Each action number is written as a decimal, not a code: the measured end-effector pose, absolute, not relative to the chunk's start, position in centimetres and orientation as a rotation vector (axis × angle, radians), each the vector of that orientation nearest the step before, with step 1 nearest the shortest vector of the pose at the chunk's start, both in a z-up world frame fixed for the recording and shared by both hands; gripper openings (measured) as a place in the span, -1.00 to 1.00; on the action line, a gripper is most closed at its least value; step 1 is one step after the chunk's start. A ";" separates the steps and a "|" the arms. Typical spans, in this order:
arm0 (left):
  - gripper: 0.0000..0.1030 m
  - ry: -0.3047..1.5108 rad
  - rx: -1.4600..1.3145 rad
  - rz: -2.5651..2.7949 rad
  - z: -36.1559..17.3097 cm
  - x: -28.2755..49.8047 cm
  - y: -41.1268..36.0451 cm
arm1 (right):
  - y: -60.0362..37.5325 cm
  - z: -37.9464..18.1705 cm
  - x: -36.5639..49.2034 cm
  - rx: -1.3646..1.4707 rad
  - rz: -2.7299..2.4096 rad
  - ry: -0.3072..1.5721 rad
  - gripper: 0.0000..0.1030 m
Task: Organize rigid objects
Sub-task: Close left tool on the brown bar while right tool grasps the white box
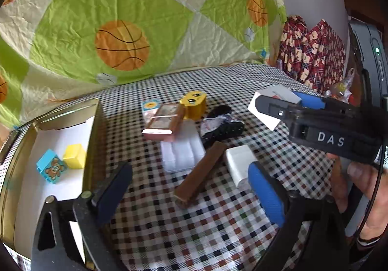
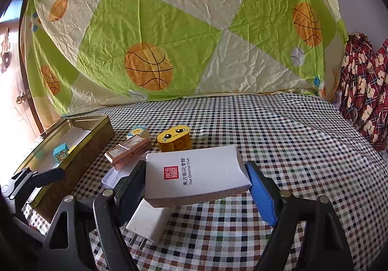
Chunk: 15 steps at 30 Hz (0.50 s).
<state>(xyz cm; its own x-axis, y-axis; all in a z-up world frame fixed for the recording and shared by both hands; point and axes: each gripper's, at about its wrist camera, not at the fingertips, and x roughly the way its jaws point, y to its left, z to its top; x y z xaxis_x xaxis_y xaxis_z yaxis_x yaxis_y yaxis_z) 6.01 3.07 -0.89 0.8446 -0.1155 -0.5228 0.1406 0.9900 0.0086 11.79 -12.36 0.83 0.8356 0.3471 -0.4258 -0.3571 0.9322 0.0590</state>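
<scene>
Gripping one white rectangular card box [image 2: 196, 174] in our right gripper [image 2: 197, 183] above the checkered cloth [image 2: 303, 149], we are hovering our wide-open left gripper [image 1: 189, 186] beside the gold tin [image 1: 97, 125] holding two small cubes.

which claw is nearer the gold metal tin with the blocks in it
Left. The left claw hangs open beside the gold metal tin's wall; the right claw holds a white notepad farther away.
</scene>
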 end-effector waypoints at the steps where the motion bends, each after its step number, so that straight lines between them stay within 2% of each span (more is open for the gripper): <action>1: 0.84 0.551 0.056 -0.132 -0.9 6.1 3.0 | -12.4 0.9 11.7 -0.025 0.367 0.436 0.59; 9: 0.22 0.671 0.103 -0.184 -2.3 8.6 1.9 | -12.2 1.0 12.3 -0.047 0.338 0.424 0.59; 15: 0.13 0.746 0.111 -0.212 -3.1 9.7 1.5 | -11.9 0.9 12.5 -0.072 0.330 0.426 0.59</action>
<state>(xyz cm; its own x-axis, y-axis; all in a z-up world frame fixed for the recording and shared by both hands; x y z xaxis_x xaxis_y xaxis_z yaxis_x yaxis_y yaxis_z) 9.73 1.54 -3.10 0.7144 -0.1518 -0.6830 0.2304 0.9728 0.0248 12.49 -11.87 0.86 0.8585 0.2986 -0.4169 -0.3286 0.9445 -0.0001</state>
